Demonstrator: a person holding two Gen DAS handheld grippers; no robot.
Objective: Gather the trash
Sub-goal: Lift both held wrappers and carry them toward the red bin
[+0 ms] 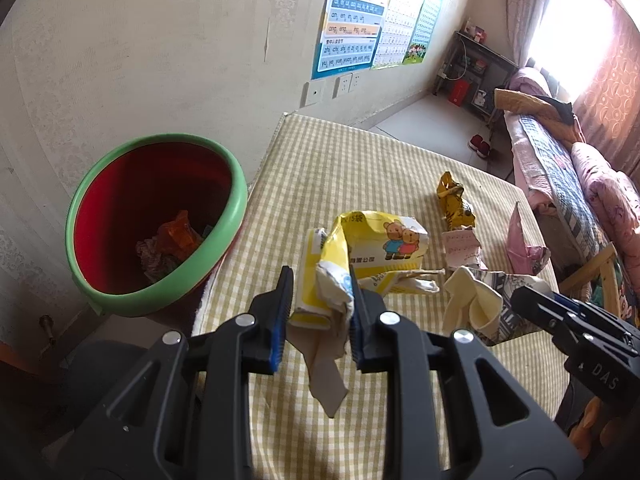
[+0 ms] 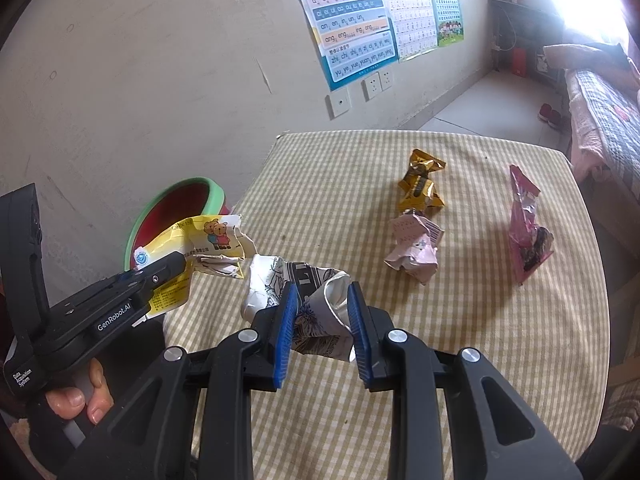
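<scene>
My left gripper [image 1: 320,316] is shut on a crumpled yellow bear-print bag [image 1: 376,256], held just above the checked table [image 1: 320,184]; the bag also shows in the right wrist view [image 2: 200,248]. My right gripper [image 2: 323,328] is shut on a crumpled black-and-white paper cup [image 2: 316,300], seen in the left wrist view [image 1: 492,304] beside the bag. A red bin with a green rim [image 1: 156,220] stands left of the table with some trash inside. A gold wrapper [image 2: 420,184], a pink crumpled paper [image 2: 412,252] and a pink foil bag [image 2: 528,224] lie on the table.
The wall with posters [image 2: 348,20] and sockets runs behind the table and bin. A bed with pink bedding [image 1: 560,160] stands to the right. A dark shelf [image 1: 476,68] is at the far end of the room.
</scene>
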